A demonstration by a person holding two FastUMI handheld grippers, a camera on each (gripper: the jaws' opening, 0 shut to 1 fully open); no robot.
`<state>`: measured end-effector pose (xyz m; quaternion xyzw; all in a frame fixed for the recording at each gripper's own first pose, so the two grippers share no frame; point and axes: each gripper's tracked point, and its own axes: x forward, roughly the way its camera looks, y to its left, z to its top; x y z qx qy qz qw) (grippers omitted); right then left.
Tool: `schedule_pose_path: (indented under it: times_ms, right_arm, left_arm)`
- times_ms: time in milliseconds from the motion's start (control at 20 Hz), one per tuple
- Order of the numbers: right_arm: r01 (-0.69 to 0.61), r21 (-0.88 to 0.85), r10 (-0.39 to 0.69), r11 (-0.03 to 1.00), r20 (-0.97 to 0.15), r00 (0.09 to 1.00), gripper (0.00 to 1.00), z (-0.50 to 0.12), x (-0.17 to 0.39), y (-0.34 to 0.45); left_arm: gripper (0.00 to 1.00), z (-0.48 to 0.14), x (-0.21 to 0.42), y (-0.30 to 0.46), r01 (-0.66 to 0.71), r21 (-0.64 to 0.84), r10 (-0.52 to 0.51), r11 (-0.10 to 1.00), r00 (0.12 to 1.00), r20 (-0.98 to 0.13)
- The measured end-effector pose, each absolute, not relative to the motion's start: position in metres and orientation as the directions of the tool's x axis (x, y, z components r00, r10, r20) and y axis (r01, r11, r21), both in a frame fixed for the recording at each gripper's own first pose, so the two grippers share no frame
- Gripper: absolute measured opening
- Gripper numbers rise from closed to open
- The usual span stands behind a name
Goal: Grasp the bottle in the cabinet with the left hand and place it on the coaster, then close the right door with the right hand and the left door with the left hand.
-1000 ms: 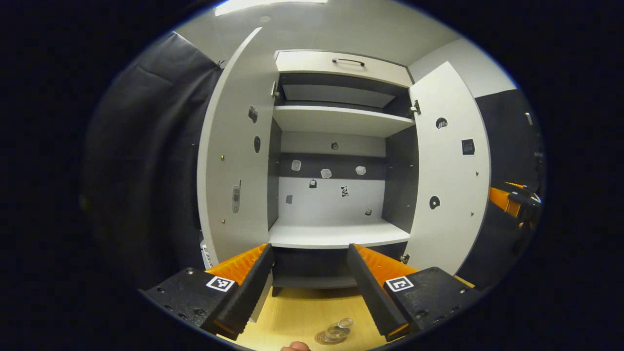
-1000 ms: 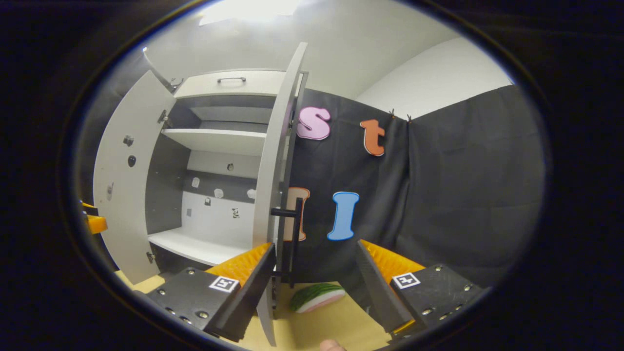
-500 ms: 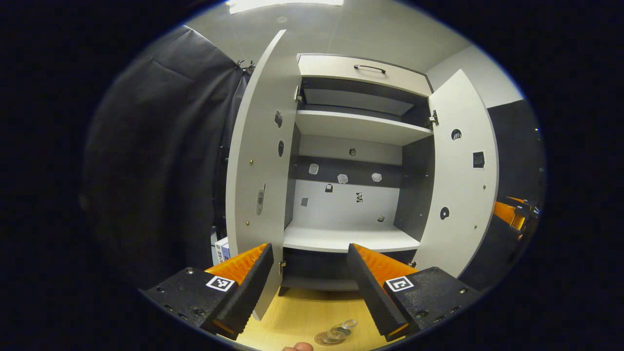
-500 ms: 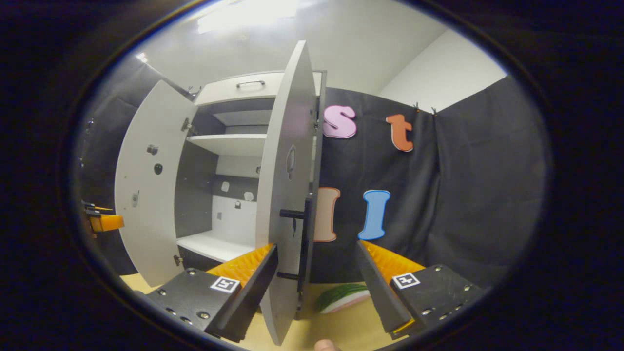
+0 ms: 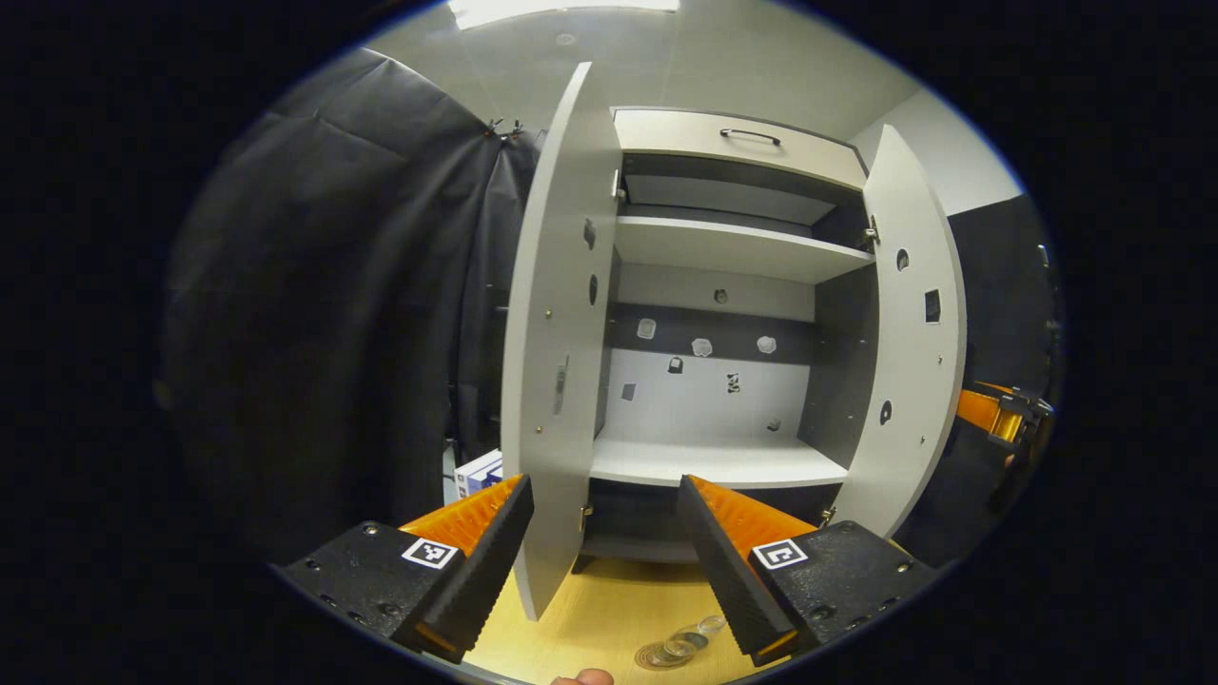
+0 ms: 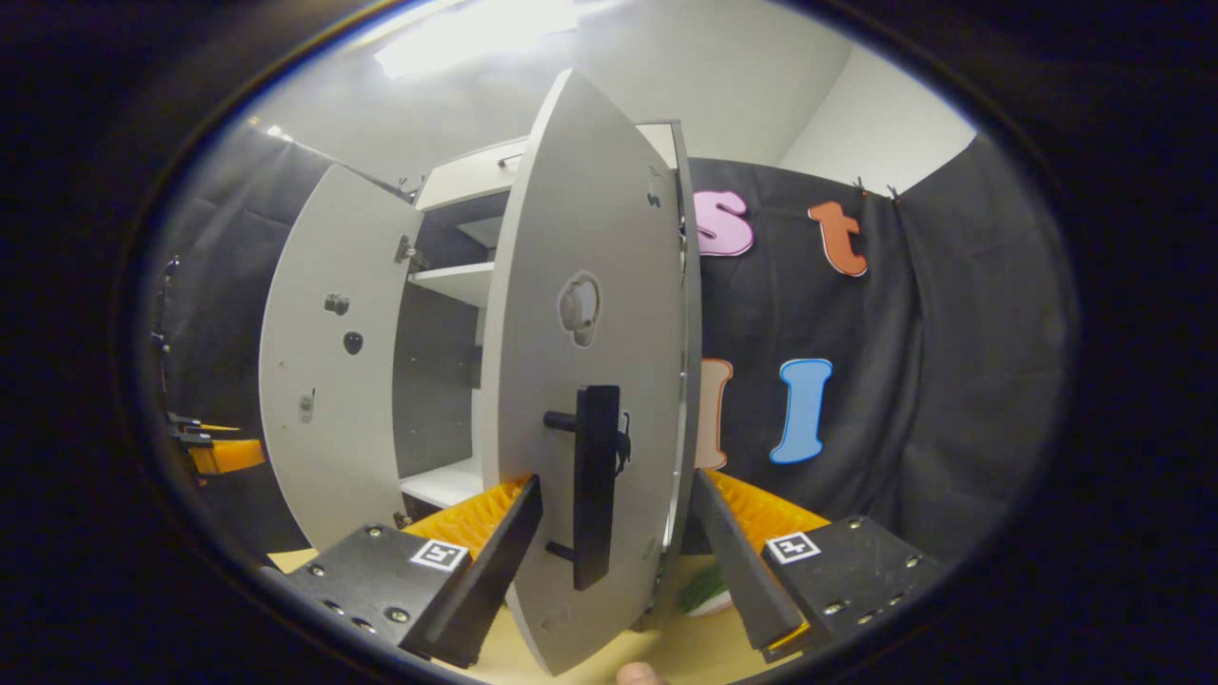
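A grey cabinet (image 5: pixel 723 285) stands on a wooden bench (image 5: pixel 609 618) with both doors ajar. The left hand-held gripper (image 5: pixel 601 561) is wide open and empty beside the left door (image 5: pixel 557 333). The right hand-held gripper (image 6: pixel 614 561), open, straddles the right door (image 6: pixel 590 381) near its black handle (image 6: pixel 595 485). The bottle (image 5: pixel 690 642) lies blurred on the coaster (image 5: pixel 657 656) at the bench's near edge.

Bright ceiling panel (image 5: pixel 563 8) at twelve o'clock in both views, glaring white in the right gripper view; cabinet (image 5: pixel 723 314) evenly lit, dim beneath shelves; straight edges bow toward the rim; focus sharp.
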<state>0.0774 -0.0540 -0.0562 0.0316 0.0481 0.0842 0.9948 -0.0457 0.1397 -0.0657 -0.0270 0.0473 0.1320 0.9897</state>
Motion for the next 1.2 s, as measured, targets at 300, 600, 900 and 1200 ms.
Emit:
schedule_pose_path:
  times_ms: [300, 600, 900, 1200]
  right_arm:
    - [-0.232, 0.100, 0.244, 0.967, -0.125, 0.962, 0.98, -0.068, 0.091, -0.033]
    - [-0.244, 0.105, 0.258, 0.964, -0.150, 0.954, 0.98, -0.077, 0.112, -0.016]
    - [-0.245, 0.096, 0.258, 0.965, -0.159, 0.953, 0.97, -0.079, 0.125, 0.007]
    - [-0.241, 0.100, 0.256, 0.965, -0.175, 0.951, 1.00, -0.085, 0.143, 0.034]
  left_arm:
    - [0.97, -0.069, -0.050, 0.147, -0.299, -0.070, 0.291, 0.952, 0.951, -0.108]
    - [0.97, -0.070, -0.049, 0.151, -0.306, -0.070, 0.298, 0.950, 0.949, -0.108]
    - [0.97, -0.069, -0.070, 0.171, -0.362, -0.057, 0.355, 0.930, 0.928, -0.112]
    - [0.94, -0.070, -0.089, 0.195, -0.419, -0.056, 0.411, 0.906, 0.904, -0.116]
